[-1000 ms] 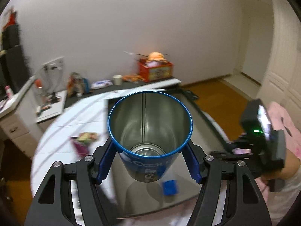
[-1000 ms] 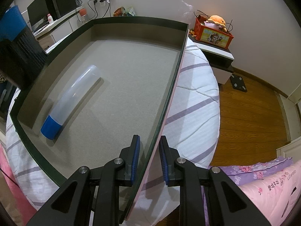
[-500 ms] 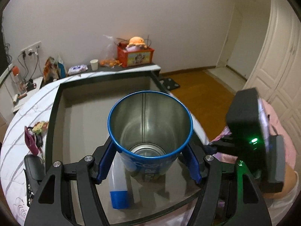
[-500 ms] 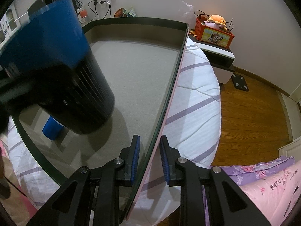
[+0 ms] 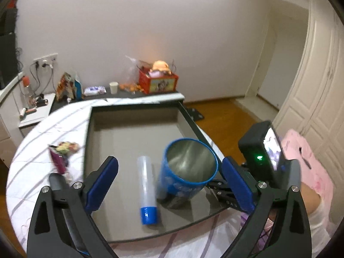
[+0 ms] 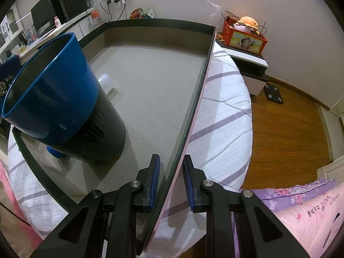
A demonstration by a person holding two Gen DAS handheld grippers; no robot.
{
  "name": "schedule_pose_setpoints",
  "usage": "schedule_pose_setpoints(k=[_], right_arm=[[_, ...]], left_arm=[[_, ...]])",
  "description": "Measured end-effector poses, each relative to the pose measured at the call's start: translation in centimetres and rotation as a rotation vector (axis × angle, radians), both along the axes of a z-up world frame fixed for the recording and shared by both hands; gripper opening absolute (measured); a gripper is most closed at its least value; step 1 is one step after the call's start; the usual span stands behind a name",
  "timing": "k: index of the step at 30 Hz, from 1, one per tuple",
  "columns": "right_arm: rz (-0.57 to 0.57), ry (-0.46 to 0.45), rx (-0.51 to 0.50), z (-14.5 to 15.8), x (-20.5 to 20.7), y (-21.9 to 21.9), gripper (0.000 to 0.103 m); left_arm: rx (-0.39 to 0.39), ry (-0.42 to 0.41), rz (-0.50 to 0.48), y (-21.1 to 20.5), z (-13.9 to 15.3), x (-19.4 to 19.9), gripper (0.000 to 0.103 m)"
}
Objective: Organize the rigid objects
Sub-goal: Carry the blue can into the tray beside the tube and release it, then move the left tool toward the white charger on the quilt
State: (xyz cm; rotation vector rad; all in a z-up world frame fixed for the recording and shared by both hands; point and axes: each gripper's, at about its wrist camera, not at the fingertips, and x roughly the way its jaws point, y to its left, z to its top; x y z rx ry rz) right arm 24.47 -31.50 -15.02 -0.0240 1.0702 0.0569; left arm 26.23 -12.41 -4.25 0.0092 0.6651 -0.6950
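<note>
The blue cup, a metal-lined tumbler with a blue rim and outer wall, stands inside the dark, shallow tray near its right-hand wall, its mouth upward and tilted a little toward the left wrist camera; whether its base sits flat on the tray floor cannot be told. Just beside it, on its left, a clear tube with a blue cap lies on its side on the tray floor, cap toward the viewer; in the right wrist view only its clear end and a part of the cap show behind the cup. The left gripper has its jaws spread wide, one on either side of the cup and tube and touching neither. The right gripper straddles the tray's right-hand wall with its blue pads close on each side; whether they actually pinch the wall cannot be told. The tray rests on a white bed cover with purple stripes. Outside the tray, on the cover to the left, lie a bunch of keys and trinkets. Judged from this layout, two rigid items are already collected in the tray, and the loose items beside it may remain to be gathered.
</note>
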Motion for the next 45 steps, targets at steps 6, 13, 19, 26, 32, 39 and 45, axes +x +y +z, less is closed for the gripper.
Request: schedule_pose_setpoints(k=[6,13,19,26,32,39,45], right_arm=[[0.005,0.004,-0.002,0.0,0.1,0.0,0.023],[0.008,0.008,-0.008,0.1,0.3,0.0,0.023],[0.007,0.011,-0.013,0.1,0.3,0.1,0.023],[0.003,0.015,-0.02,0.1,0.4,0.2,0.023],[0.0,0.017,-0.023,0.2,0.4,0.3,0.023],[-0.002,0.022,-0.029,0.3,0.4,0.4,0.023],[-0.003,0.025,-0.034,0.2,0.5,0.5,0.023]], left_arm=[[-0.045,-0.052,0.132,7.5,1.7,-1.3,0.102],[-0.031,-0.011,0.351,16.4,-0.7,-2.3,0.102],[0.116,0.046,0.48,18.6,-5.2,-2.4,0.102],[0.227,0.112,0.461,17.7,-9.3,-0.8,0.102],[0.235,0.144,0.452,16.6,-10.8,0.6,0.102],[0.214,0.156,0.453,15.7,-11.0,1.9,0.102],[0.187,0.192,0.484,16.5,-11.7,2.9,0.103]])
